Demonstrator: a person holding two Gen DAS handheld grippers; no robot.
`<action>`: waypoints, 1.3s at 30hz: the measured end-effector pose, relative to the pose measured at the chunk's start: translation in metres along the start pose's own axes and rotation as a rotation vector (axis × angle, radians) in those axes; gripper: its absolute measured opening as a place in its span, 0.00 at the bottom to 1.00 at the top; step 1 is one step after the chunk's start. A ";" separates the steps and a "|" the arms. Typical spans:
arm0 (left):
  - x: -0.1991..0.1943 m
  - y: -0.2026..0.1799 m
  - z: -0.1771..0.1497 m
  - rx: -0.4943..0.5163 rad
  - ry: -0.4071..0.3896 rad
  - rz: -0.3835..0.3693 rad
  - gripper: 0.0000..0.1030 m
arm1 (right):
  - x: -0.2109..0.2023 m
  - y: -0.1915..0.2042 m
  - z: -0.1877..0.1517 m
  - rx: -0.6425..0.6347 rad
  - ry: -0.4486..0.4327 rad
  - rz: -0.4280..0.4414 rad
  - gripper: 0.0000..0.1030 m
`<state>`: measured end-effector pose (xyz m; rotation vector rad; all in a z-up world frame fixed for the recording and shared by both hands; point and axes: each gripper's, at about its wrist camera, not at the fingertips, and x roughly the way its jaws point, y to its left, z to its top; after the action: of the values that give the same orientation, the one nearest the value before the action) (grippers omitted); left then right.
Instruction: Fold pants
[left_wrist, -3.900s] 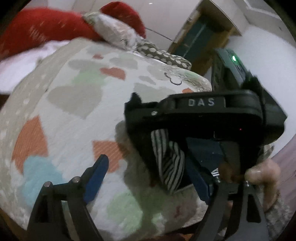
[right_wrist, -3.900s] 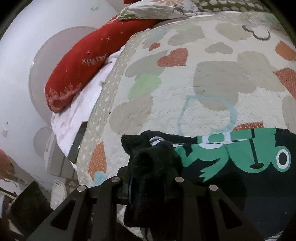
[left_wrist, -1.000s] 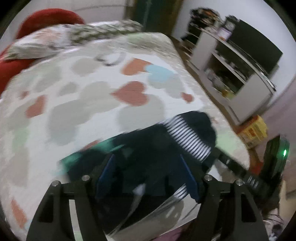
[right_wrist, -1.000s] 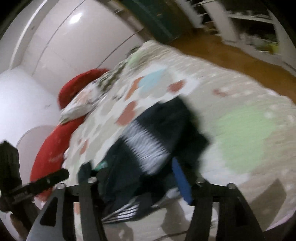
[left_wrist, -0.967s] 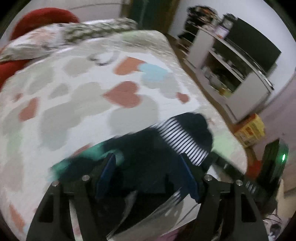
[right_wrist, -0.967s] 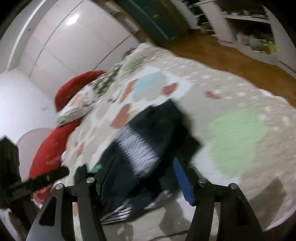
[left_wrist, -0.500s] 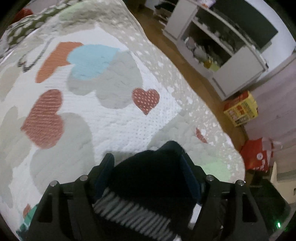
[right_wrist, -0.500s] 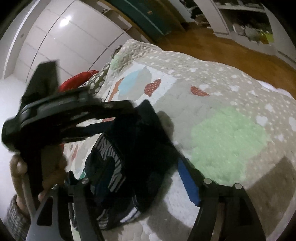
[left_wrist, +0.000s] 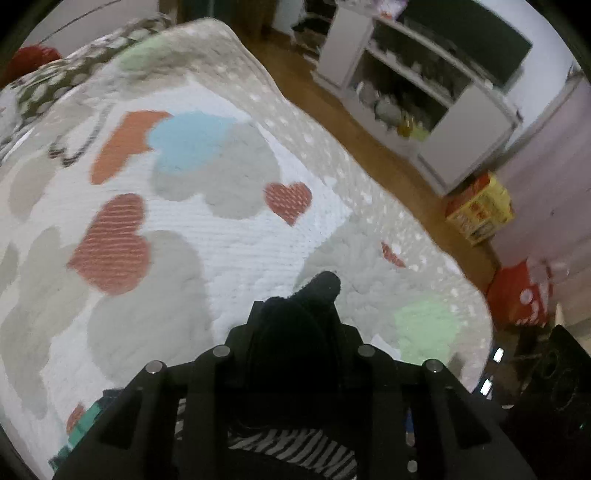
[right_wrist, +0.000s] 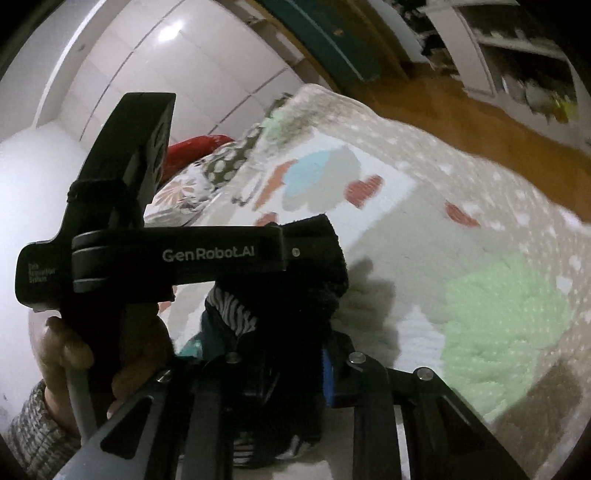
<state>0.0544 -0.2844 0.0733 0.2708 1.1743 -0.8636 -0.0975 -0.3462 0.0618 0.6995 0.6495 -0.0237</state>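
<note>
The pants (left_wrist: 295, 369) are black with a striped black-and-white band and a green print. They lie bunched at the near edge of the heart-patterned quilt (left_wrist: 221, 236). My left gripper (left_wrist: 295, 325) is shut on a black fold of them. In the right wrist view the left gripper's body (right_wrist: 177, 254) crosses in front, held by a hand, with the pants (right_wrist: 295, 295) hanging from it. My right gripper (right_wrist: 291, 354) is shut on the same bunch of black fabric, close beside the left one.
A white shelf unit (left_wrist: 424, 103) stands across a wooden floor (left_wrist: 369, 122) to the right of the bed. A yellow box (left_wrist: 480, 214) and a red bag (left_wrist: 521, 295) sit on the floor. Pillows (right_wrist: 195, 184) lie at the bed's far end.
Both grippers have closed on the pants' black end; half a second ago their blue-padded fingers stood open around it. The left gripper now sits close in front of the right camera.
</note>
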 end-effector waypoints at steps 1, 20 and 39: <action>-0.011 0.006 -0.003 -0.012 -0.021 -0.008 0.28 | -0.001 0.011 0.001 -0.033 -0.003 -0.003 0.23; -0.124 0.172 -0.144 -0.424 -0.268 -0.100 0.30 | 0.050 0.199 -0.096 -0.711 0.108 -0.076 0.25; -0.158 0.238 -0.238 -0.741 -0.375 -0.096 0.62 | 0.026 0.209 -0.166 -0.940 0.204 0.000 0.60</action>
<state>0.0403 0.0866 0.0621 -0.5352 1.0774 -0.4802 -0.1192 -0.0794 0.0750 -0.2105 0.7617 0.3386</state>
